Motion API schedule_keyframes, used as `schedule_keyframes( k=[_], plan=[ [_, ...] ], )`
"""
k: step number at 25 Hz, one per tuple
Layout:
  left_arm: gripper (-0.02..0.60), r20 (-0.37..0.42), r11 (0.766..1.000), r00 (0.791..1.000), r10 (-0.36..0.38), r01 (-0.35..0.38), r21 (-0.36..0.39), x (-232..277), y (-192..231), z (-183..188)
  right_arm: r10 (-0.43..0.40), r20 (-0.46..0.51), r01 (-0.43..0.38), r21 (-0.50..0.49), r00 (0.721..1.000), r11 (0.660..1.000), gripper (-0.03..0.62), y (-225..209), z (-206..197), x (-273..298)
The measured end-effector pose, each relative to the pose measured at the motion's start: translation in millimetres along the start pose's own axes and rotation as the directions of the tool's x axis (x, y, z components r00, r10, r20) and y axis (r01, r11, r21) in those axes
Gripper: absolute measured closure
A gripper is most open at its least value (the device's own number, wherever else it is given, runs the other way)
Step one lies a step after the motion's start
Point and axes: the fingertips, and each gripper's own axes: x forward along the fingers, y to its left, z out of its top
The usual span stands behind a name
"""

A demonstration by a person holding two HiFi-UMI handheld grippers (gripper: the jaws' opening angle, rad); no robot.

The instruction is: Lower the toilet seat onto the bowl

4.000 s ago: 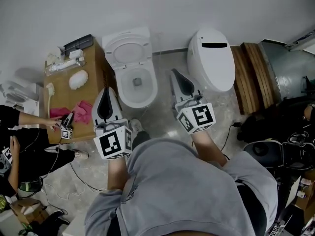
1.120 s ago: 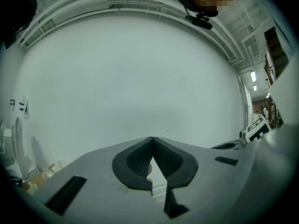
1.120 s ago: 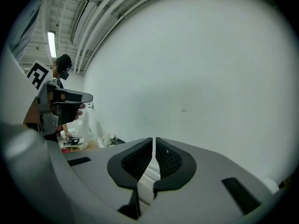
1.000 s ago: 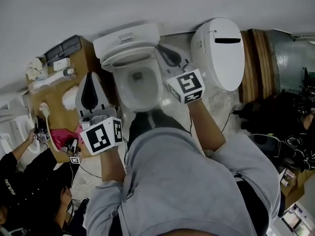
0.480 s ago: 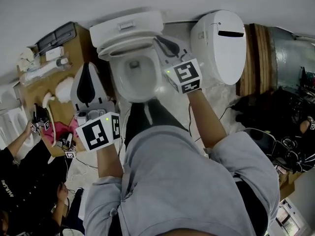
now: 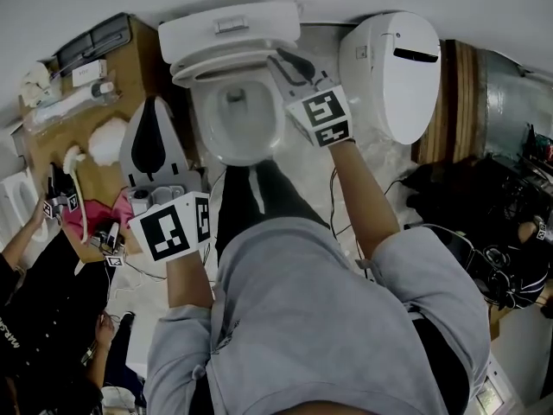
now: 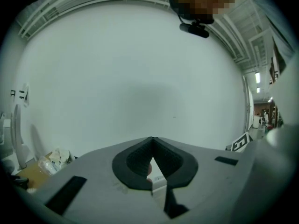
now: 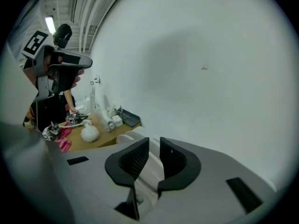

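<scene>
While the seat is a thin white ring, the bowl curves deep.

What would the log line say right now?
right gripper: jaws just opening, toilet seat rim between | left gripper: shut, empty | seat: looks tilted, not flat on bowl

OCCLUSION REPORT | toilet seat: edge right of toilet bowl covered by right gripper, jaws just opening, white rim between them, contact indeterminate | floor in front of bowl: mostly hidden by wearer's torso | person left of bowl: cut by frame edge | table items left of bowl: too small to identify
</scene>
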Motion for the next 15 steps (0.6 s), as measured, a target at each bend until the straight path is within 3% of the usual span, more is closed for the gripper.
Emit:
schedule_keyframes(
  k=[15],
  plan=[
    [0.581,-0.045,0.999,0.999,0.028,-0.029,-0.028,13,17,-38,0.067,-0.093,-0.071,-0.036,0.993,0.997,0.522,2,-39,45]
  ],
)
